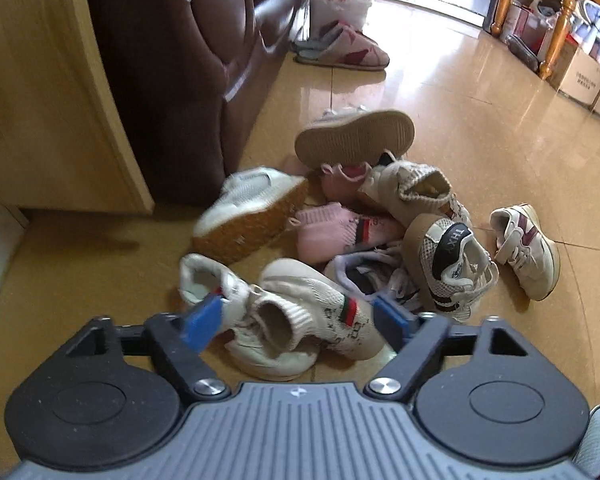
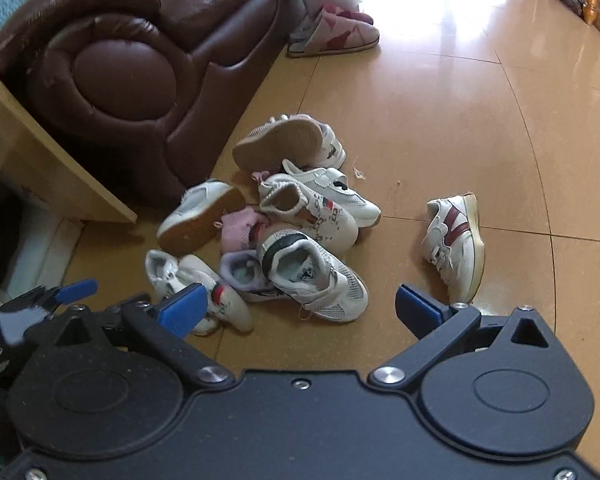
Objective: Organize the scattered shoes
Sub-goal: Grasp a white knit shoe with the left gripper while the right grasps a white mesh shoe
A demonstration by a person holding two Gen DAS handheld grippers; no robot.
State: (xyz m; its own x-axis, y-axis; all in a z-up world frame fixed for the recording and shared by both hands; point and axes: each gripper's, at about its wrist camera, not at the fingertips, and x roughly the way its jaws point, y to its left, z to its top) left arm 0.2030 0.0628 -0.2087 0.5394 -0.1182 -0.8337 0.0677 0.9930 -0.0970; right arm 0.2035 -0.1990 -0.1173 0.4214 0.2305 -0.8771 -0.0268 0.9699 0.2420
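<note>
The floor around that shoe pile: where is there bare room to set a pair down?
Bare floor lies right of the shoe pile, around the lone maroon-striped sneaker, and runs back toward the slippers. It is crowded between pile and brown sofa, where shoes nearly reach the sofa's base.

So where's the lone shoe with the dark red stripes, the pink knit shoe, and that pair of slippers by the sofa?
striped shoe (image 2: 456, 240), right wrist view, on its side panel.
pink knit shoe (image 1: 332, 232), left wrist view, on its upper.
slippers (image 1: 348, 46), left wrist view, on the top.

About ten small shoes (image 2: 300, 216), two slippers (image 2: 336, 34), one sofa (image 2: 140, 40).
</note>
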